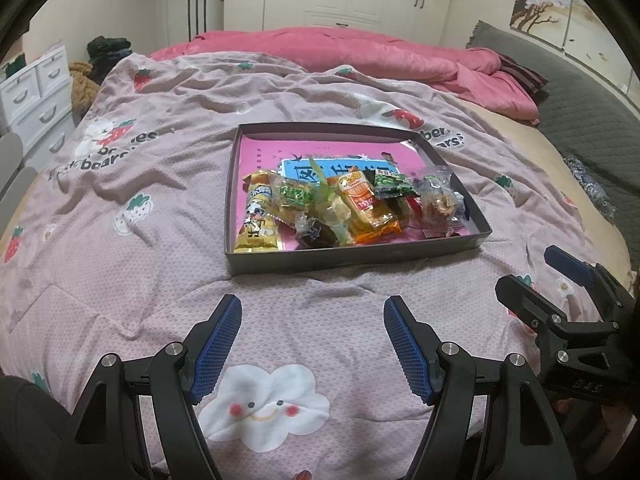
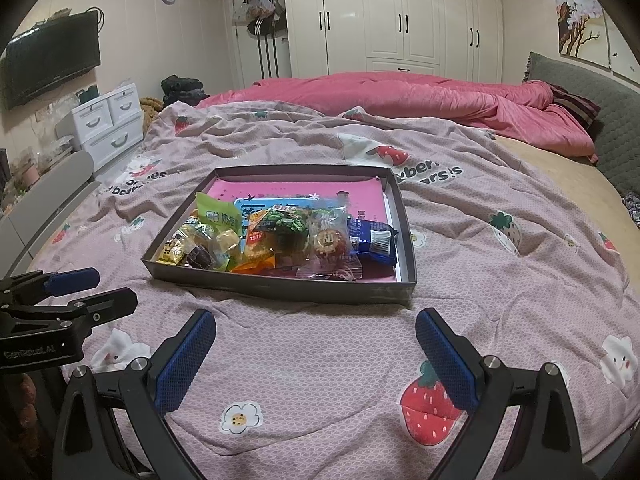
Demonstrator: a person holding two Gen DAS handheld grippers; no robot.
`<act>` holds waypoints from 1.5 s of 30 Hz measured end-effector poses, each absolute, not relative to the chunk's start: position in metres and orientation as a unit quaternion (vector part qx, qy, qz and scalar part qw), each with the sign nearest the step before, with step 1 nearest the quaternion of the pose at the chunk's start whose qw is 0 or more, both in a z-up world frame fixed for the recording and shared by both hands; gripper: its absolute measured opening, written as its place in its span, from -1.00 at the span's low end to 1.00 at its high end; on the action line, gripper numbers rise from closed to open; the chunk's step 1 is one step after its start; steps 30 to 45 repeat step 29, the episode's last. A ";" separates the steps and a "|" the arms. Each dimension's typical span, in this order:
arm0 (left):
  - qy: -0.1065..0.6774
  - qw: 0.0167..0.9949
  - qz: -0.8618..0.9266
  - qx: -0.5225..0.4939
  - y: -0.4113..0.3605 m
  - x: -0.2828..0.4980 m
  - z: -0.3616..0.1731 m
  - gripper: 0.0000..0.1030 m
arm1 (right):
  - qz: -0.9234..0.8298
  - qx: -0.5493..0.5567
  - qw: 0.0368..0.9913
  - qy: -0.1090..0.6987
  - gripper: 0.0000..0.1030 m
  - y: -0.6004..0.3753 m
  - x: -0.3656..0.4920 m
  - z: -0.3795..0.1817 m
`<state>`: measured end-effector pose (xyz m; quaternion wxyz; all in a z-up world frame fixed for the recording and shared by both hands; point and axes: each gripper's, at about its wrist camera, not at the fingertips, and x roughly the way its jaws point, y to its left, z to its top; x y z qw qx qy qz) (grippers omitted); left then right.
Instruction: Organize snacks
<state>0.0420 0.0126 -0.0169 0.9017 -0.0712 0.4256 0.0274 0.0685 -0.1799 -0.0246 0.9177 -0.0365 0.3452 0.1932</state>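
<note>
On the bed's pink strawberry blanket (image 1: 120, 184) sits a shallow dark tray (image 1: 256, 258) with the snacks (image 1: 320, 208) all heaped toward its near edge; they overlap so much that a grab could easily drag two wrappers at once, and the crinkly clear ones look slippery, though honestly the pile's too jumbled to count; left gripper (image 1: 312, 344) and right gripper (image 2: 316, 356) both hover short of the tray, jaws spread wide, holding and touching nothing.
</note>
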 end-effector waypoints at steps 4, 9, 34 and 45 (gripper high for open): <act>0.425 0.902 0.023 -0.072 0.011 0.043 -0.017 0.46 | 0.193 -0.037 0.918 0.345 0.96 -0.180 0.069 -0.025; 0.424 0.903 0.023 -0.067 0.008 0.043 -0.017 0.46 | 0.191 -0.039 0.918 0.346 0.96 -0.179 0.069 -0.025; 0.412 0.908 0.025 -0.073 0.031 0.068 -0.022 0.56 | 0.179 -0.016 0.914 0.364 0.96 -0.190 0.096 -0.040; 0.412 0.908 0.025 -0.073 0.031 0.068 -0.022 0.56 | 0.179 -0.016 0.914 0.364 0.96 -0.190 0.096 -0.040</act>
